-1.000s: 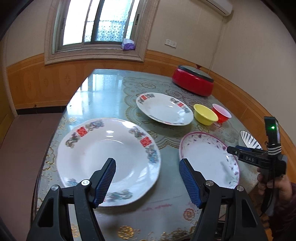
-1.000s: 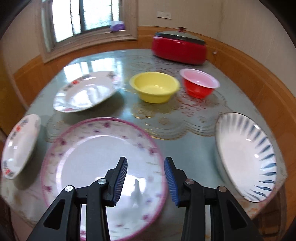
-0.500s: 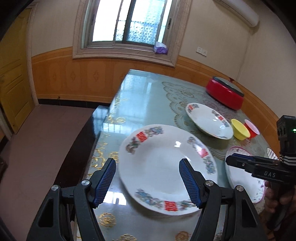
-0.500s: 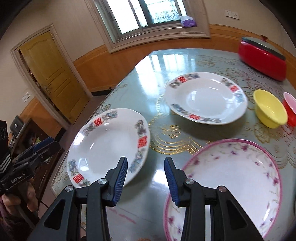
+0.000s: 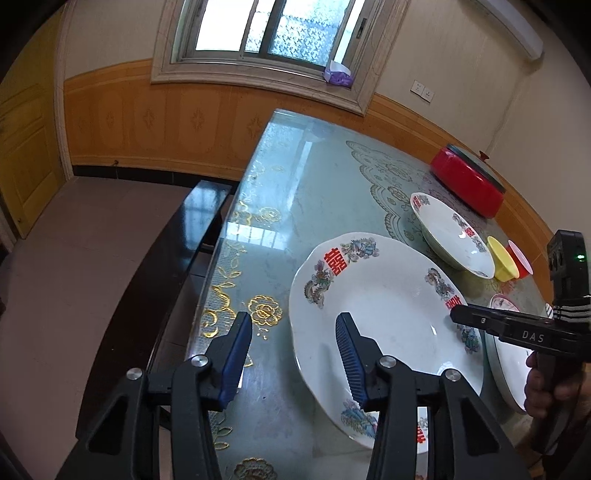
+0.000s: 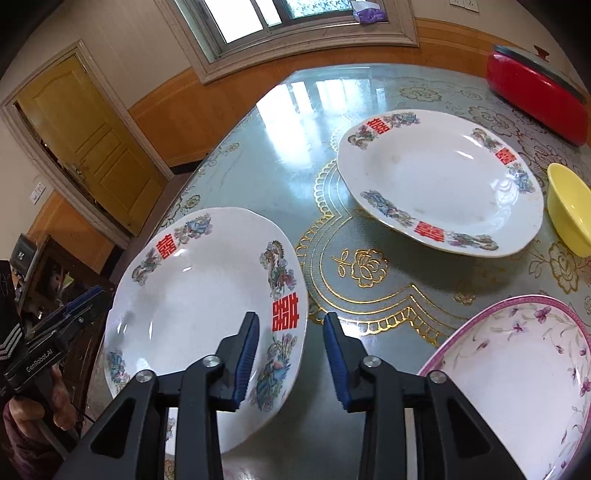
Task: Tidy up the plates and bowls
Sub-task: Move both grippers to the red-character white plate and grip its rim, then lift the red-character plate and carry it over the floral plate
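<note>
Both grippers open, held low and empty

The left gripper (image 5: 293, 354) points toward 12 o'clock with its blue-padded jaws spread wide and nothing between them. The right gripper (image 6: 290, 356) also has its jaws parted, gripping nothing. In the left wrist view the right gripper (image 5: 517, 328) reaches in from 3 o'clock, a hand (image 5: 546, 384) wrapped around its handle.

- Window (image 5: 273, 33) at top centre, daylight coming through.
- Cream wall (image 5: 454, 55) above orange wainscot (image 5: 155, 125).
- Yellow door (image 6: 88, 147) at left.
- Pale floor (image 5: 66, 277) at lower left.
- Dark bench (image 5: 177, 251) beside glossy table (image 5: 295, 177).
</note>
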Demonstrator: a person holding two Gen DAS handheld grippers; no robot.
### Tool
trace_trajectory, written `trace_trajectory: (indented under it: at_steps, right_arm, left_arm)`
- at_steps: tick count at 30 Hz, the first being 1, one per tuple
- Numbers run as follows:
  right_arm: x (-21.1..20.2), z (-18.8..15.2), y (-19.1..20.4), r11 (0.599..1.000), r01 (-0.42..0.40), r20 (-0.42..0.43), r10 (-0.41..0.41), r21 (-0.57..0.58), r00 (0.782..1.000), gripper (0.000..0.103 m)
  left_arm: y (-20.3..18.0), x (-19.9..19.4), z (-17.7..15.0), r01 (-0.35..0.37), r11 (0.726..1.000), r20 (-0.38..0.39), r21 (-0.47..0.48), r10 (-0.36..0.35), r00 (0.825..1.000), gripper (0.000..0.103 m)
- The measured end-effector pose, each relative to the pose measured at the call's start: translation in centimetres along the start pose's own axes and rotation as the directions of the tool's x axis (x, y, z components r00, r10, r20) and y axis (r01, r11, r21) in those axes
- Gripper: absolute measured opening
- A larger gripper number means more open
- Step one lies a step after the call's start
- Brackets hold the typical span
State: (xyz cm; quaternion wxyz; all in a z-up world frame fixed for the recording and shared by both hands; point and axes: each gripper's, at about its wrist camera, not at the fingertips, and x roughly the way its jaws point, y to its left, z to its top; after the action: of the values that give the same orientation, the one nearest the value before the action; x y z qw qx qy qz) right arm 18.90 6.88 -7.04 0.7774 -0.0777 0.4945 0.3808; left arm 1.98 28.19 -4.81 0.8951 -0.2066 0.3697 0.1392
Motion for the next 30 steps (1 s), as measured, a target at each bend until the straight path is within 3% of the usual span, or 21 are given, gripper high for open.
trace_trajectory:
  at_steps: [7, 11, 13, 30]
  right_arm:
    - [1.6, 0.3, 0.3, 0.999, -0.031, -0.039, 0.031, -0.008, 0.999, 0.027]
    - [2.0, 0.2, 0.4, 0.999, -0.040, -0.049, 0.039, -0.014, 0.998, 0.028]
    - [2.0, 0.2, 0.5, 0.999, -0.037, -0.048, 0.036, -0.026, 0.998, 0.028]
    - [1.4, -0.3, 0.8, 0.997, -0.022, -0.037, 0.020, -0.077, 0.999, 0.028]
  left_arm:
    - [0.3, 2.0, 0.5, 0.064, 0.998, -0.042, -0.002, -0.064, 0.997, 0.046]
    - [0.0, 3.0, 0.6, 0.099, 0.995, -0.074, 0.006, -0.098, 0.992, 0.028]
    - [-0.2, 3.5, 0.5, 0.088, 0.996, -0.083, 0.016, -0.087, 0.993, 0.025]
    - [-1.5, 2.2, -0.8, 0.033, 0.999, -0.065, -0.023, -0.035, 0.997, 0.025]
